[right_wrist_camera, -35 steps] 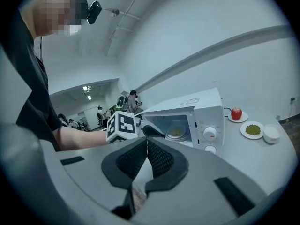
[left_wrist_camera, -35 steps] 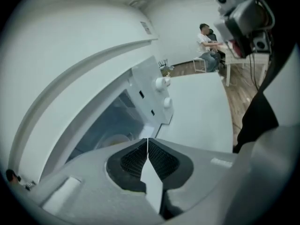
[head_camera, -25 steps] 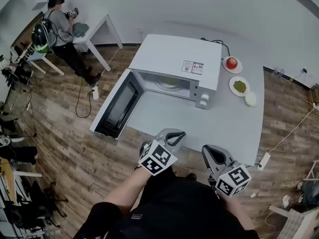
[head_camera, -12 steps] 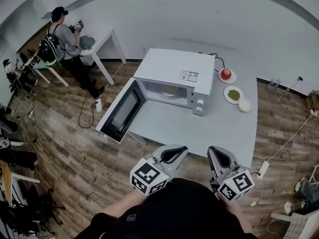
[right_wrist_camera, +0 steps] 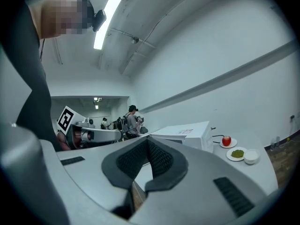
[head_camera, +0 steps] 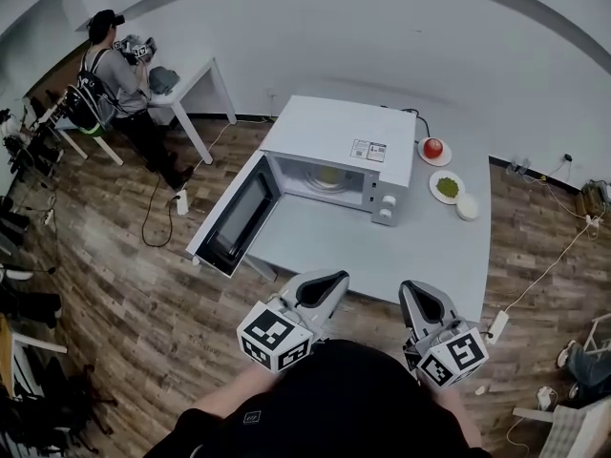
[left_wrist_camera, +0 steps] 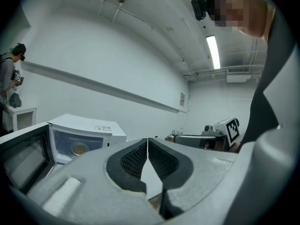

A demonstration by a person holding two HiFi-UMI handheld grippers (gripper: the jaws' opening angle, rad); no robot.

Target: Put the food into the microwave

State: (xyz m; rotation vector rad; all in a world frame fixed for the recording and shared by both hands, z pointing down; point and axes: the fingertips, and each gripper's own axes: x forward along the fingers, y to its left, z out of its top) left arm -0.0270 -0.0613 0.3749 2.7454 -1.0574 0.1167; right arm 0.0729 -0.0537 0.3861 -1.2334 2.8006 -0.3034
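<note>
White walls, wood-plank floor, and a pale grey worktop [head_camera: 420, 246] with a white microwave [head_camera: 344, 132] sitting on it. Way off past the left gripper's left side, a person [head_camera: 110, 65] stands at a separate white table [head_camera: 196, 72].

Left gripper [head_camera: 323, 282] is held up near the front edge of the worktop. Its jaws are pressed together with nothing in them, and in the left gripper view the ribbed pads meet along one line. Right gripper [head_camera: 420, 299] is just beside it, same deal: jaws closed up on themselves and empty.

The microwave is ahead of both grippers, pretty much in line with the left one. Its door [head_camera: 234, 218] hangs wide open, swung out toward the left gripper's left. There's something yellowish [head_camera: 326, 175] inside the cavity, but I can't tell what it is.

The food is all out on the worktop, ahead of the right gripper and off to its right, just past the microwave's right side and well apart from either gripper:
- a red apple [head_camera: 432, 147] on a small plate [head_camera: 446, 156], farthest from the gripper
- green food [head_camera: 447, 187] on a second plate [head_camera: 435, 181], a bit nearer
- a small white bowl [head_camera: 467, 207] just beside that plate
</note>
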